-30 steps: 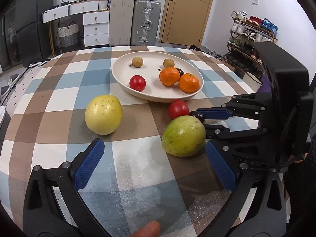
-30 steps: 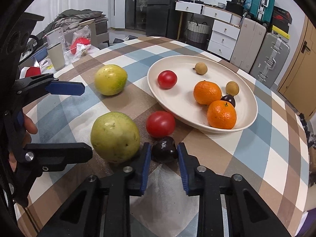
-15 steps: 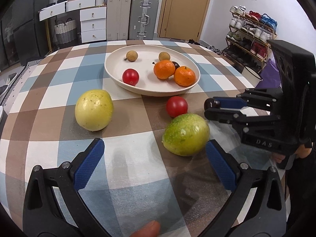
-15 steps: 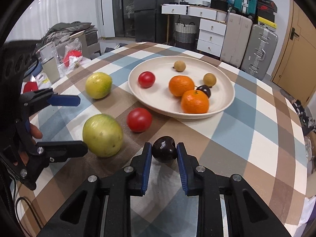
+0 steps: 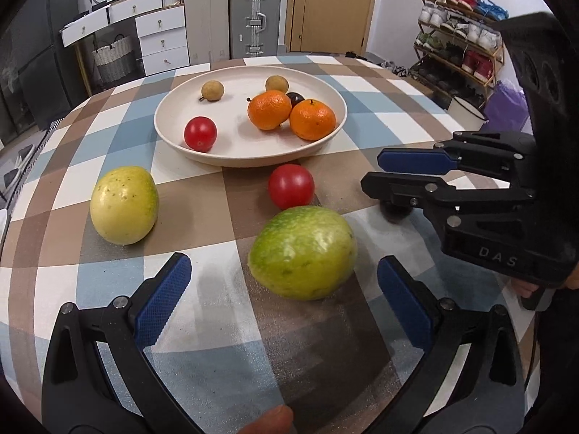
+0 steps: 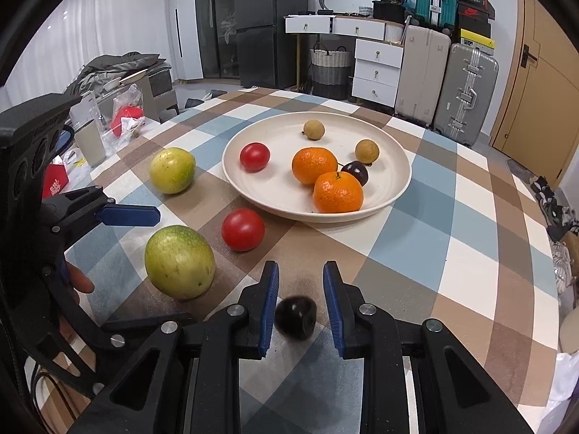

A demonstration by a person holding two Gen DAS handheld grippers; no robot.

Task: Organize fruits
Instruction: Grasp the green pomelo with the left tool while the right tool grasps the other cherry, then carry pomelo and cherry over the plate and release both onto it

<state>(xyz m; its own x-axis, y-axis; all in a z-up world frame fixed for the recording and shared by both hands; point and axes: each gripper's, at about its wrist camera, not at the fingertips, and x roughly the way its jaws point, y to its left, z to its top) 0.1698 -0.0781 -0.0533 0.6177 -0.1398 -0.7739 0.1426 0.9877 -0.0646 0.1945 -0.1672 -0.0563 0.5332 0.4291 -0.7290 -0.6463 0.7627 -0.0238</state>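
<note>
A cream plate [image 5: 173, 108] [image 6: 398, 188] holds a red tomato, two oranges, a dark plum and two small brown fruits. On the checked tablecloth lie a yellow-green fruit [image 5: 123, 204] [image 6: 172, 170], a green fruit [image 5: 303, 252] [image 6: 179, 261] and a red tomato [image 5: 291, 186] [image 6: 242, 229]. My left gripper [image 5: 282, 300] is open, with the green fruit just beyond its fingertips. My right gripper [image 6: 300, 278] [image 5: 376, 170] has its jaws parted; a dark plum [image 6: 296, 317] sits blurred between them, touching neither pad, and shows under the fingers [image 5: 396, 209].
The round table drops off at its right edge [image 6: 542, 289]. Drawers, suitcases and a basket stand behind the table [image 5: 217, 29]. A shoe rack [image 5: 459, 29] is at the right. Bags and a cup [image 6: 90, 141] lie off the left side.
My right gripper, shut on the dark plum, rose and drew back from the plate, then its jaws parted and the plum slipped down between them. The left gripper stayed open.
</note>
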